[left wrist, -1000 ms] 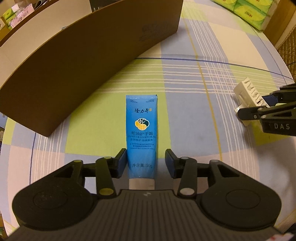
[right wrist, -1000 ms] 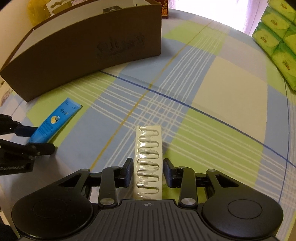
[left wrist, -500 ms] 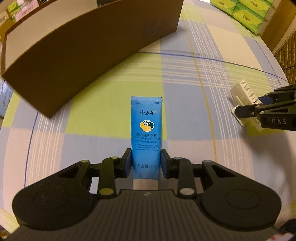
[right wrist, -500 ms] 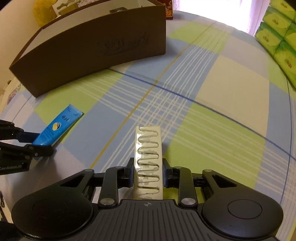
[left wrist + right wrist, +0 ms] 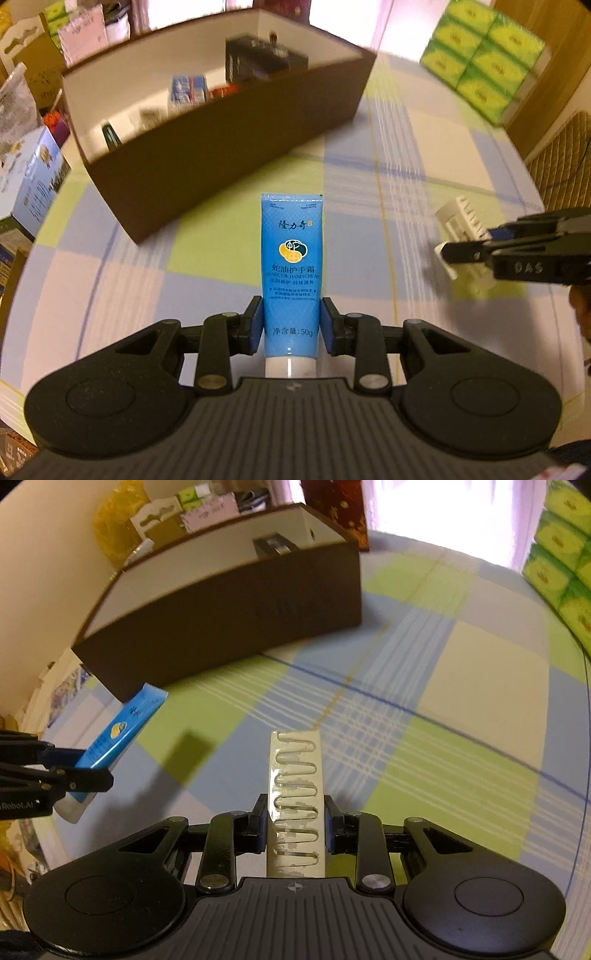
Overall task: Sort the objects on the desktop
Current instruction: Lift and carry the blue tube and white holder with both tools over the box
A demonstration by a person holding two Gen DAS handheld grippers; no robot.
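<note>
Lifted since earlier, blue tube (image 5: pixel 291 273) points crimp-forward, seemingly boxward.

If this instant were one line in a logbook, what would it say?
left gripper: shut on blue hand cream tube, lifted | right gripper: shut on white clip strip, lifted | brown box: ahead, open

Box contents (image 5: pixel 192 90) blurred; tube cap (image 5: pixel 290 365) partly hidden behind gripper body

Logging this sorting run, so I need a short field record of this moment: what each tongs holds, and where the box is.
left tongs: shut on blue hand cream tube, lifted off the cloth
right tongs: shut on clear clip strip
brown box: open, ahead of both, already holding items
checked tablecloth: bare nearby
</note>
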